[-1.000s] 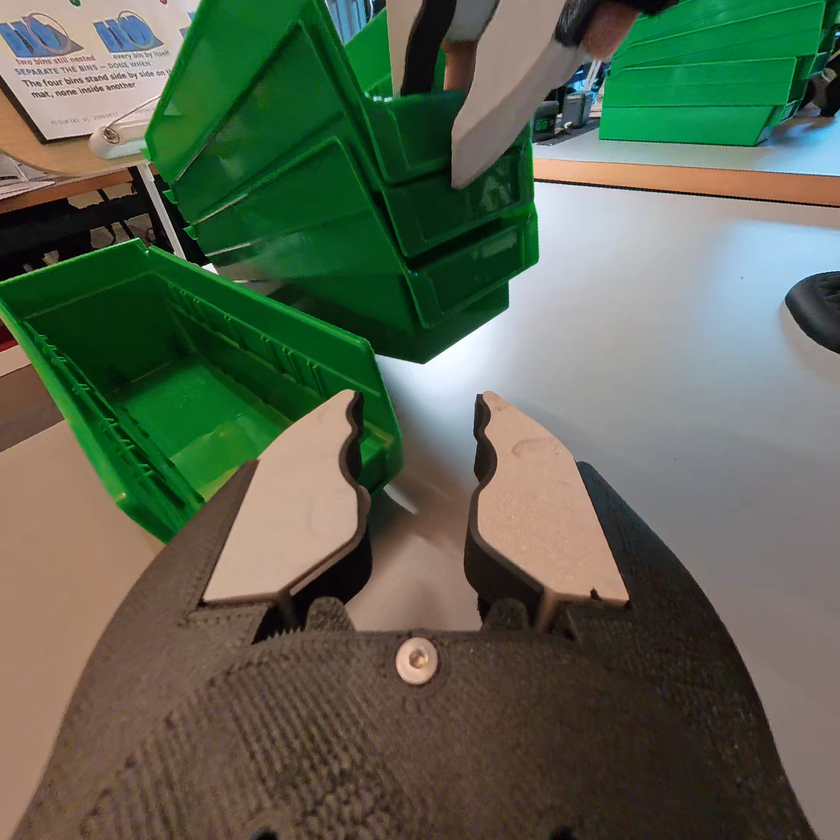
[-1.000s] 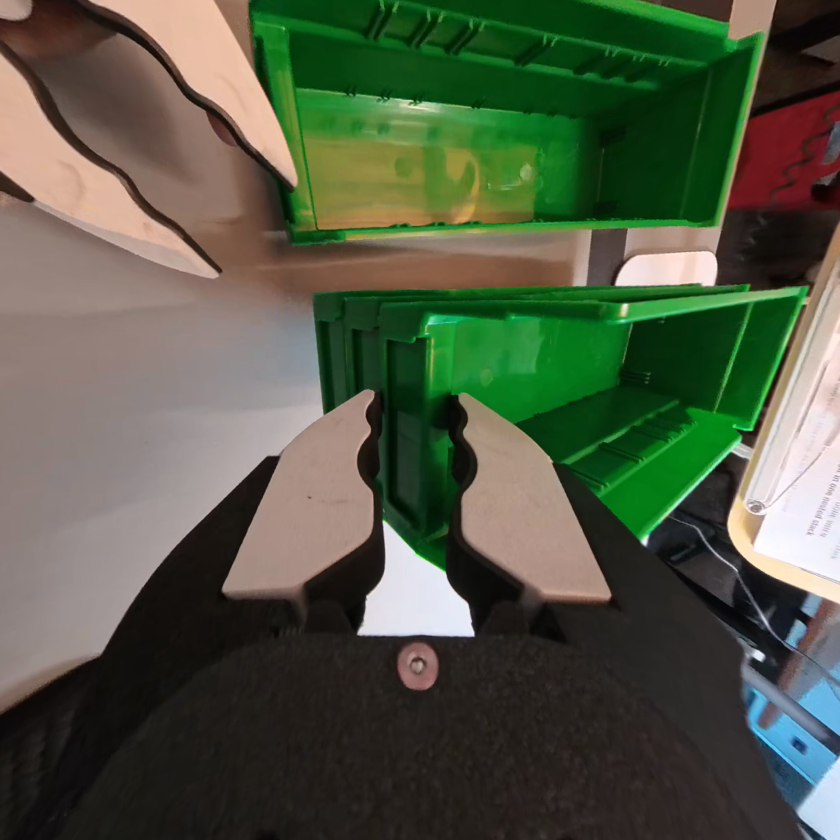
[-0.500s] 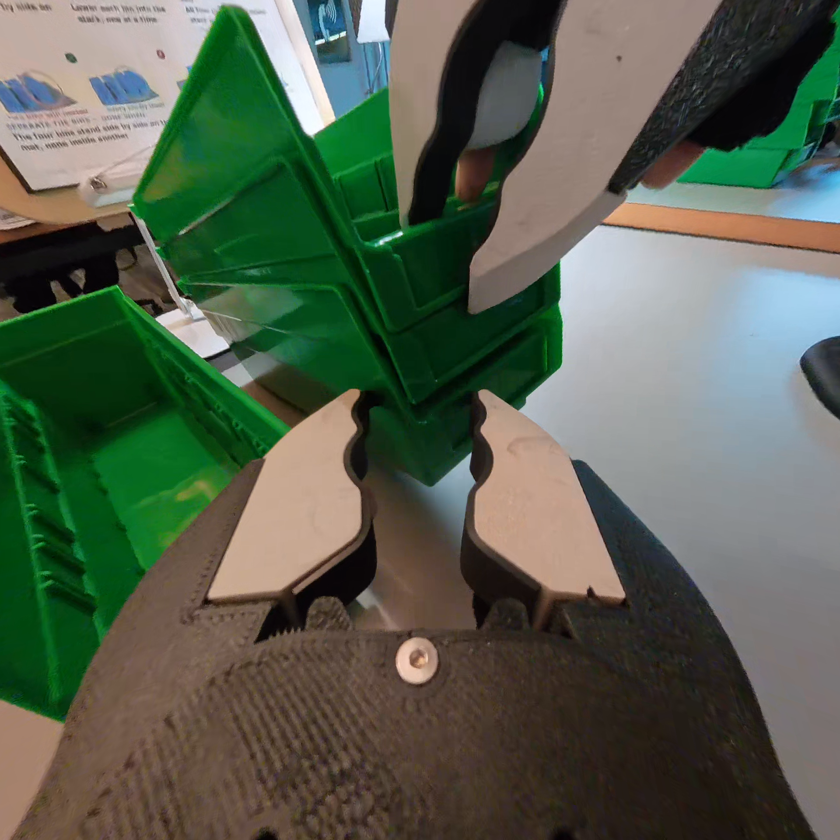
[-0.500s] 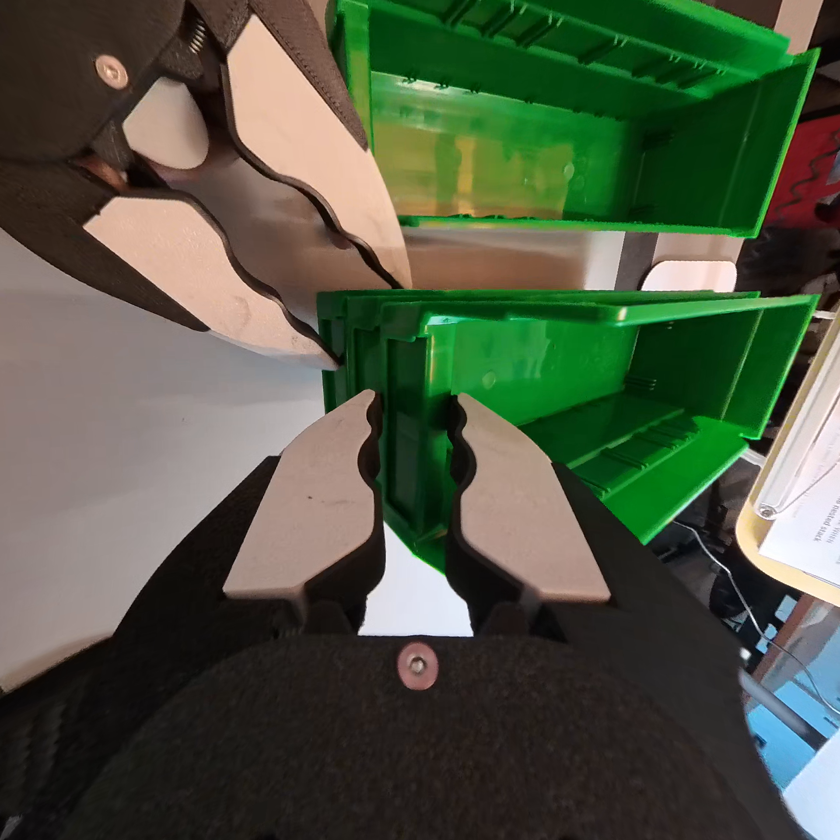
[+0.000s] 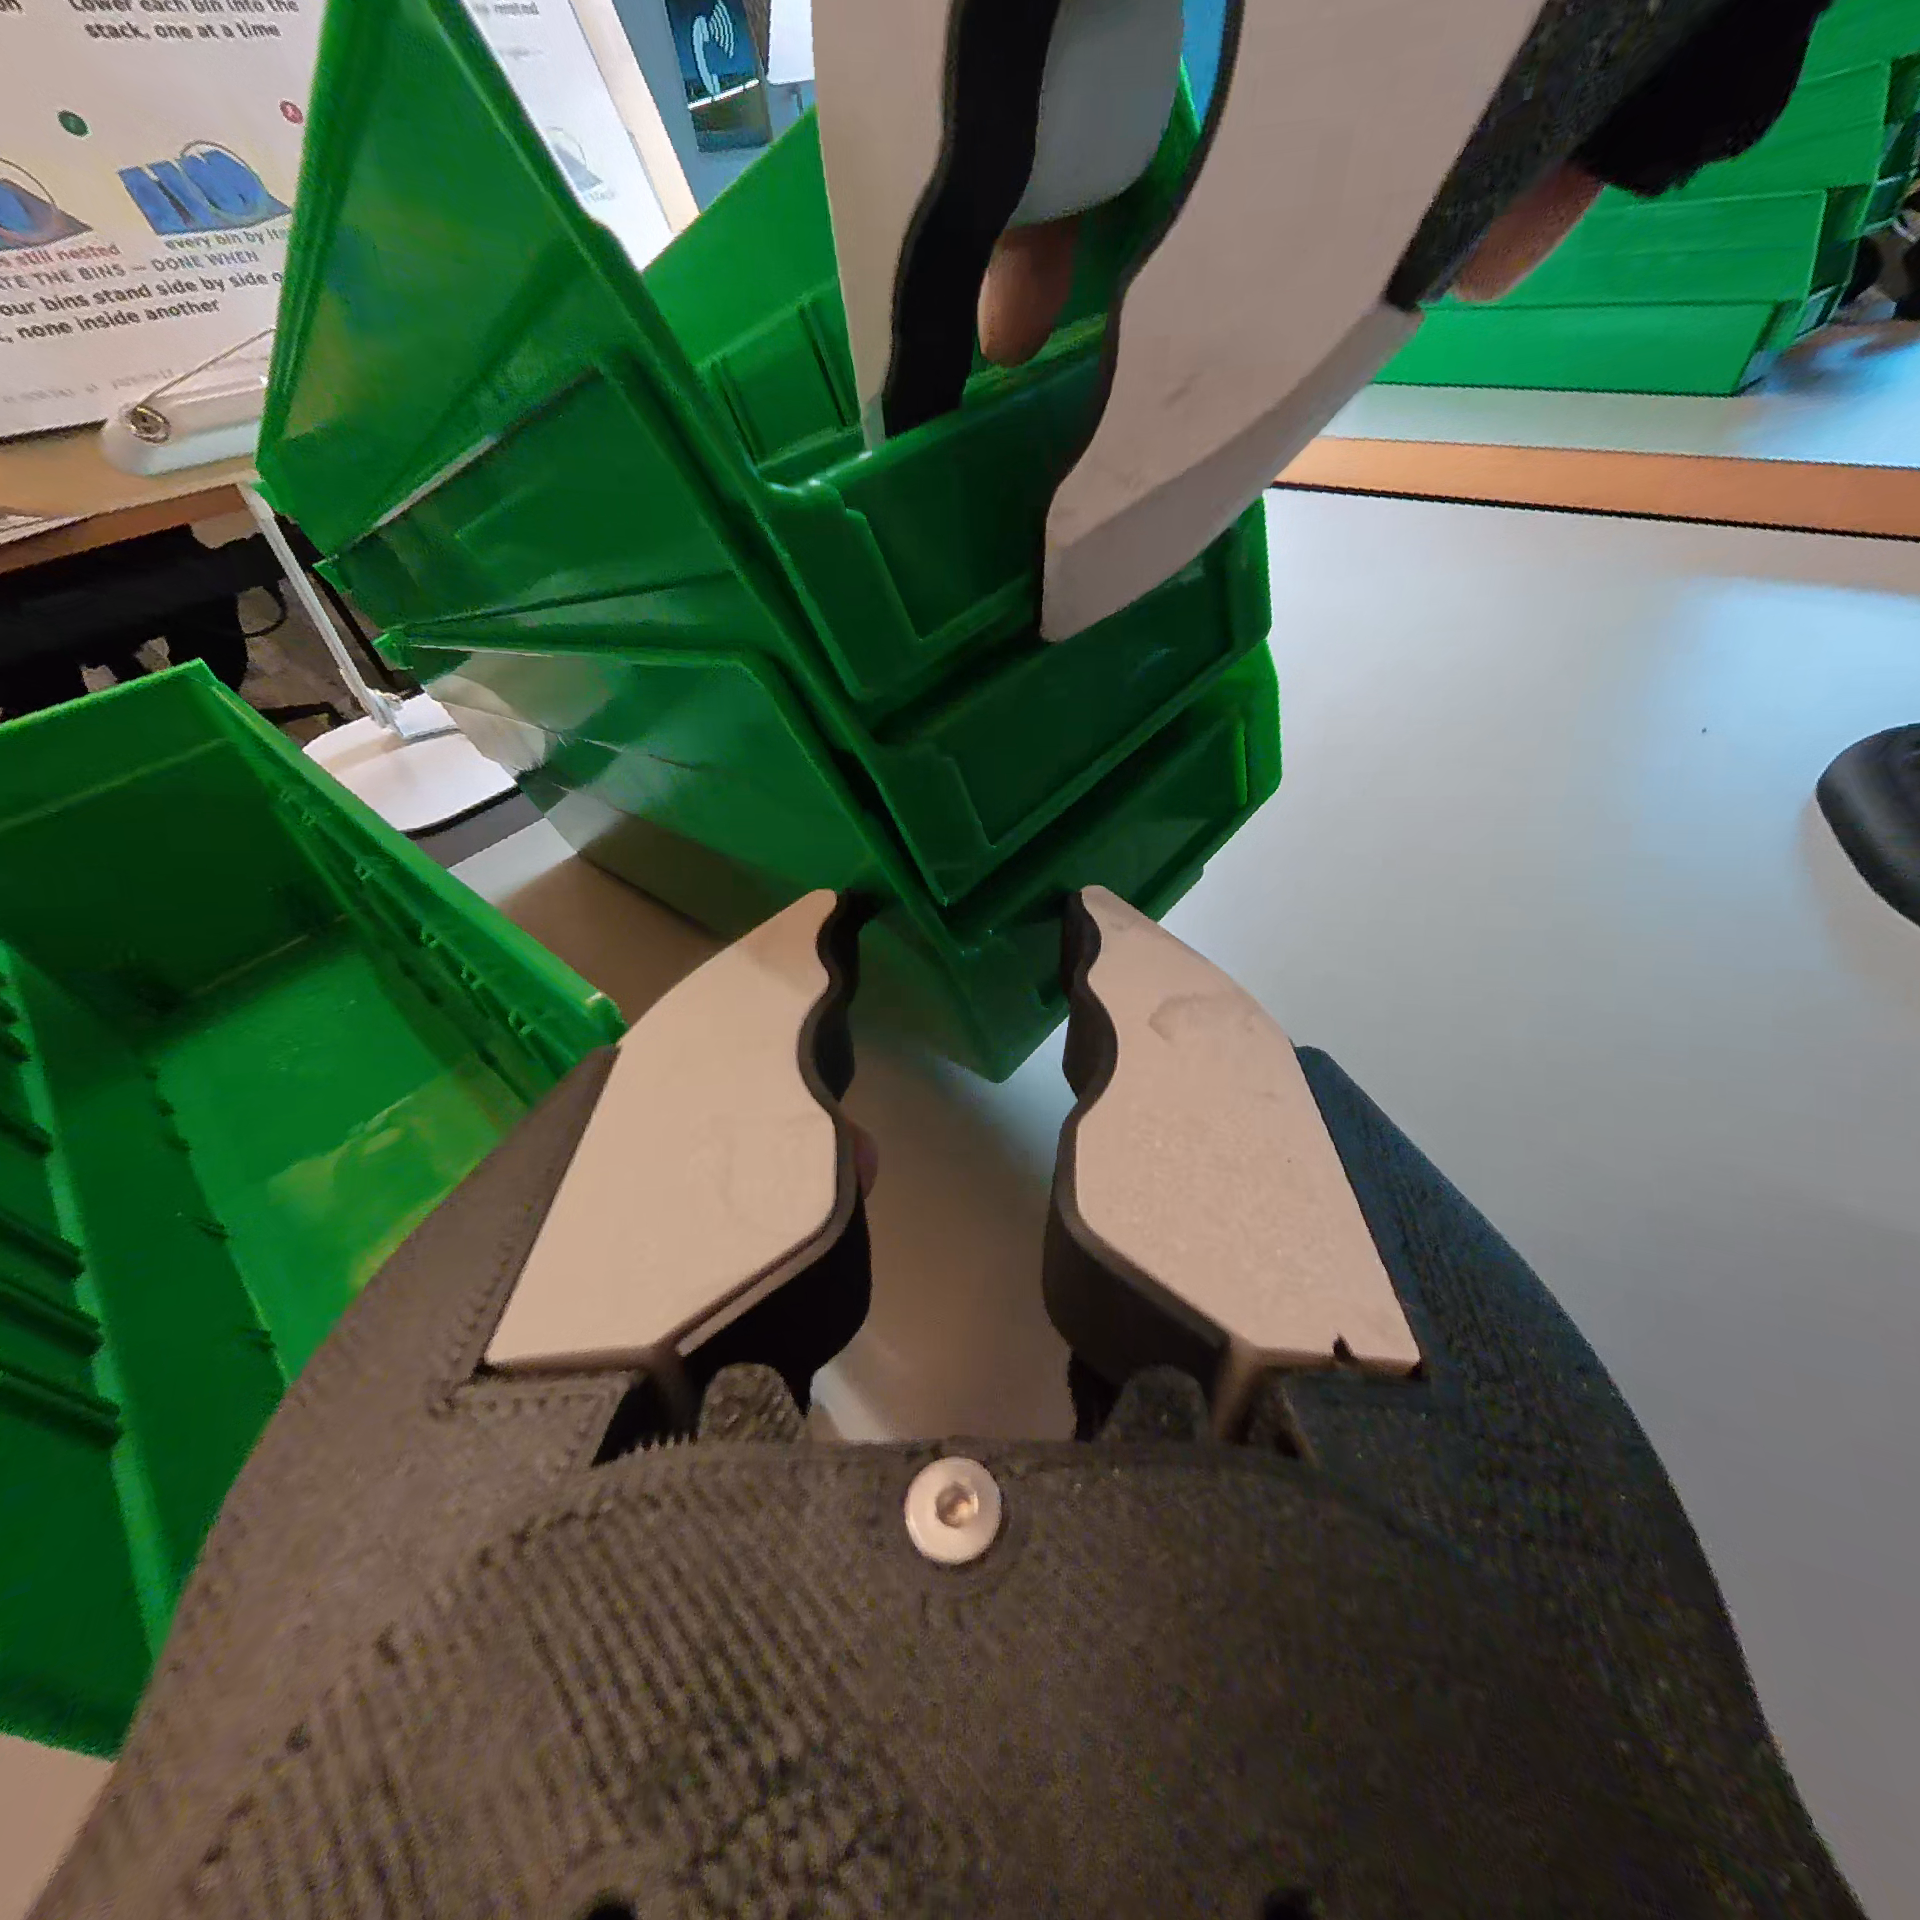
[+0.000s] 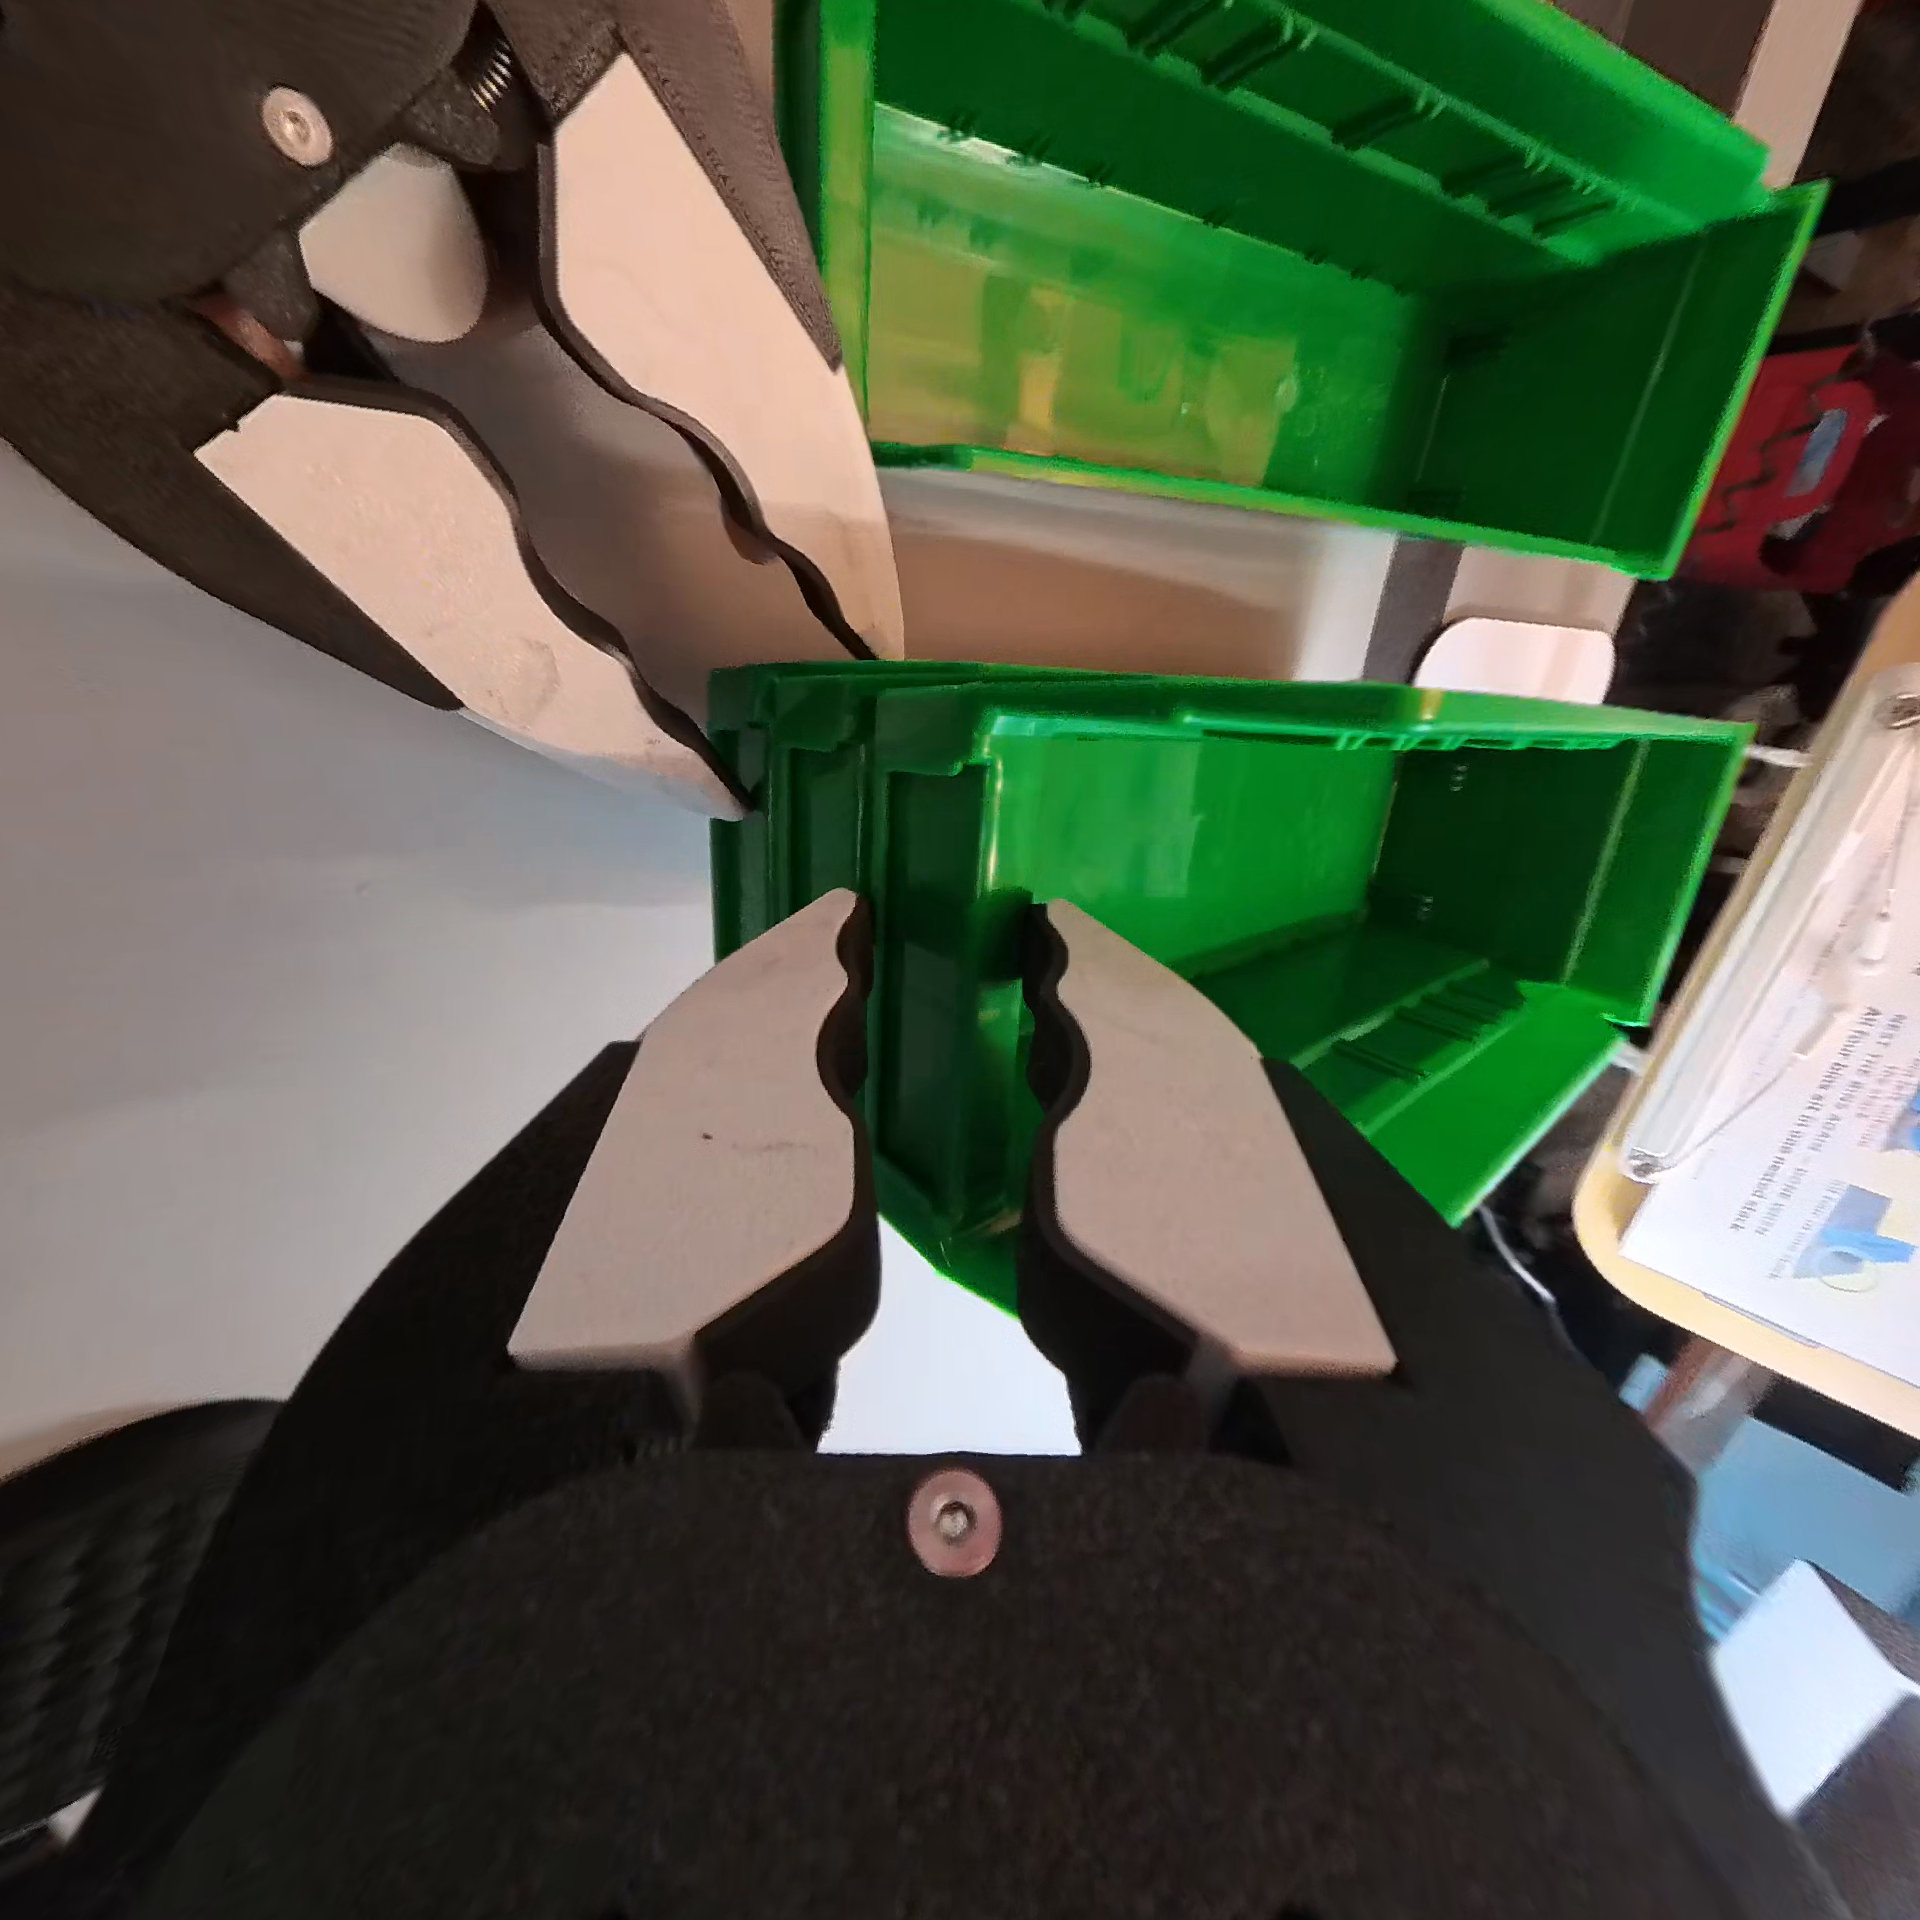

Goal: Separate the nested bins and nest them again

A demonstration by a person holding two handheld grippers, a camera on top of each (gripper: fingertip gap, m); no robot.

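**On the grey counter: two tools at one stack of green bins**

On the grey counter (image 5: 1558,831) stands a stack of nested green bins (image 5: 1039,748), three of them as far as I can count, and the stack is tilted, with its back end raised. The right tool (image 6: 945,935) comes from above and is closed on the front wall of the top bin (image 6: 1247,831): one finger is inside this bin and the other finger is outside, against its front lip. In the left wrist view the same tool shows at the top of the picture, and behind it I see fingers of the person (image 5: 1023,291) who holds it.

The left tool (image 5: 961,935) is low, near the counter, at the front corner of the lowest bin of the stack. Its two fingers stand apart, one on each side of this corner. I cannot tell if they already press on the plastic.

To the left of the stack one single green bin (image 5: 260,1039) lies alone on the counter, with its open side up and nothing in it.

Behind the bins there is a white instruction sheet (image 5: 135,208) in a stand. Far at the right, on another surface, more green bins (image 5: 1662,332) are piled
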